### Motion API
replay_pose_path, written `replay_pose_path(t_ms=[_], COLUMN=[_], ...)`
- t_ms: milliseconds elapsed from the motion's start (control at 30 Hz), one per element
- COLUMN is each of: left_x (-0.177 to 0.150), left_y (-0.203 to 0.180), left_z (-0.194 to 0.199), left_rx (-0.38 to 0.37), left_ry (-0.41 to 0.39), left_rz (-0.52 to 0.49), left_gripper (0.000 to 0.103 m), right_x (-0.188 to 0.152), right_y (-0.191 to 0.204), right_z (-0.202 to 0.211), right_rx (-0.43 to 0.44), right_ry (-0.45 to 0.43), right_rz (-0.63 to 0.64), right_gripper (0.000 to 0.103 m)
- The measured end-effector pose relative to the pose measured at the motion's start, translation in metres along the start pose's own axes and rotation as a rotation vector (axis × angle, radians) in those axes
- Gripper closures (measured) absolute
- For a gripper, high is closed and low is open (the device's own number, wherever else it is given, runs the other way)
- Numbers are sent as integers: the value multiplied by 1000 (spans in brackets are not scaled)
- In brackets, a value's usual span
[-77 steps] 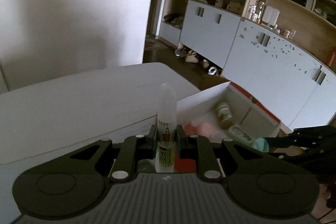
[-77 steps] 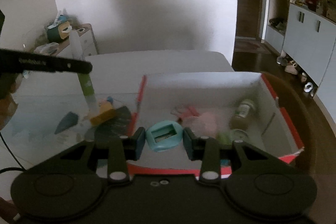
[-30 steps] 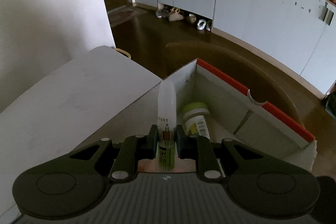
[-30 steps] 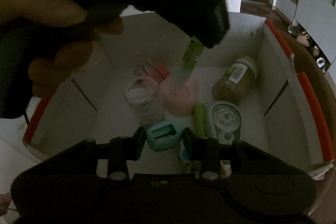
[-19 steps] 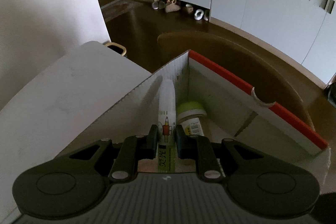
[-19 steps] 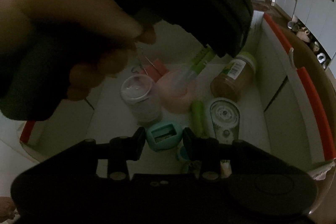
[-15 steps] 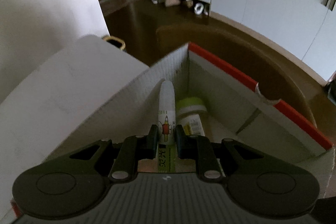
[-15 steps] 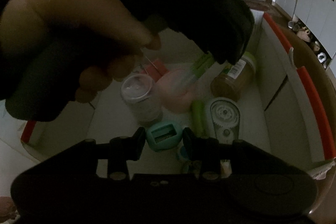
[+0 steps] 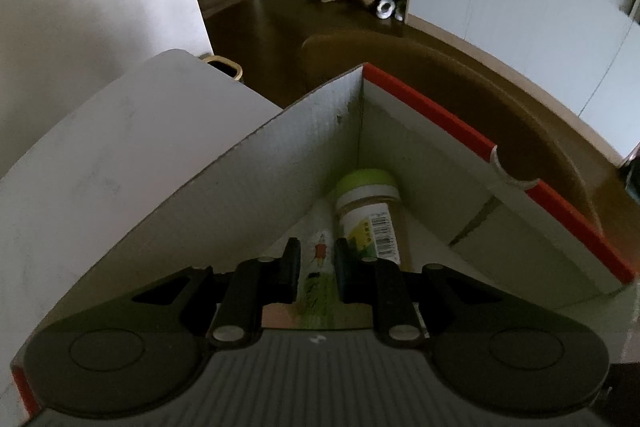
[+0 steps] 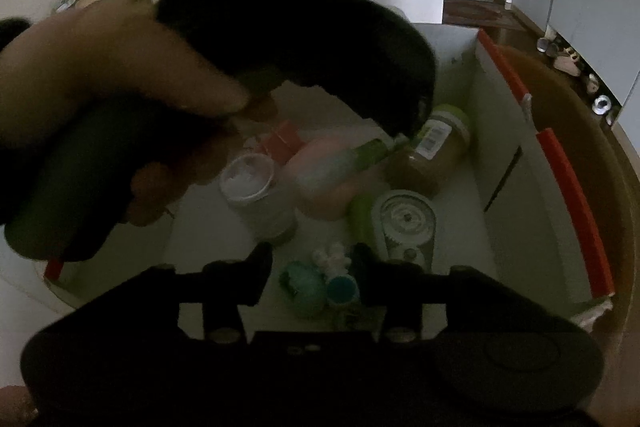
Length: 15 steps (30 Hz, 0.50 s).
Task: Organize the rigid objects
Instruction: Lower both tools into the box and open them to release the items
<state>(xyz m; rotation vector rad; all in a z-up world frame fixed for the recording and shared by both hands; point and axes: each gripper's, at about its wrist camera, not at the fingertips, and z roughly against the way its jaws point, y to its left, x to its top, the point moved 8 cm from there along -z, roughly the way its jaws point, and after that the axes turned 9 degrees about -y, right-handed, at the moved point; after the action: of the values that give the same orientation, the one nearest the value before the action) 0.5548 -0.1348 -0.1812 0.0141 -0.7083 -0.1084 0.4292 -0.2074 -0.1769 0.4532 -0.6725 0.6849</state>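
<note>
My left gripper (image 9: 316, 259) is shut on a white and green glue stick (image 9: 320, 255), low in the far corner of a white cardboard box (image 9: 248, 195) with a red rim. The stick's tip lies beside a green-lidded jar (image 9: 368, 211). In the right wrist view the glue stick (image 10: 368, 151) slants down toward that jar (image 10: 432, 151), and a hand (image 10: 100, 67) on the left gripper fills the upper left. My right gripper (image 10: 312, 263) is opening over the box floor. A teal sharpener (image 10: 306, 287) lies loose below its fingers, free of the pads.
The box (image 10: 504, 131) also holds a white-lidded jar (image 10: 252, 187), a pink item (image 10: 328, 183), a green cylinder (image 10: 360, 215), a round white tape dispenser (image 10: 404, 223) and a small blue cap (image 10: 342, 289). It stands on a white table (image 9: 120, 147), with a brown chair (image 9: 440, 67) beyond.
My left gripper sank deeper into the box corner with the glue stick. The right jaws widened and the teal sharpener dropped from between them onto the box floor.
</note>
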Motion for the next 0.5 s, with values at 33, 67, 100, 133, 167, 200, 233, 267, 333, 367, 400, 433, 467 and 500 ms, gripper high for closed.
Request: replay_pose_path(t_ms=[33, 67, 100, 133, 167, 200, 233, 267, 333, 367, 400, 433, 467, 500], left_x=[0, -1, -2, -2, -3, -3, -5, -7, -8, -8, -8, -6, -7, -7], left_y=[1, 2, 2, 3, 3, 4, 5, 6, 8, 9, 8, 8, 9, 9], left_z=[3, 6, 9, 12, 15, 19, 22, 25, 32, 37, 39, 42, 45, 50], left_rx=[0, -2, -4, -6, -9, -12, -14, -18, -25, -28, -33, -38, -40, -43], left_ry=[-4, -8, -11, -14, -19, -24, -29, -35, -46, -53, -61, -70, -80, -88], left_rz=[6, 13, 20, 27, 34, 43, 52, 62, 80, 86, 88, 89, 89, 90], left_gripper=[85, 85, 85, 85, 85, 85, 85, 85, 85, 85, 85, 85, 85, 85], right_x=[1, 1, 1, 1, 1, 1, 1, 1, 0, 1, 0, 0, 2, 3], right_y=[0, -2, -2, -3, -4, -4, -4, -4, -4, -5, -6, -6, -7, -7], right_z=[2, 5, 7, 11, 13, 14, 16, 18, 22, 25, 25, 27, 28, 30], right_rx=[-2, -4, -5, -6, -8, -9, -8, -7, -10, -11, -12, -14, -14, -13], right_ry=[-4, -7, -9, -11, -14, -16, -18, -20, -23, -26, -29, -33, -36, -40], right_rz=[-4, -8, -10, -11, -12, -13, -13, -12, -7, -8, -8, -10, -12, -15], right_gripper=[54, 54, 53, 53, 52, 51, 50, 49, 48, 48, 48, 46, 46, 45])
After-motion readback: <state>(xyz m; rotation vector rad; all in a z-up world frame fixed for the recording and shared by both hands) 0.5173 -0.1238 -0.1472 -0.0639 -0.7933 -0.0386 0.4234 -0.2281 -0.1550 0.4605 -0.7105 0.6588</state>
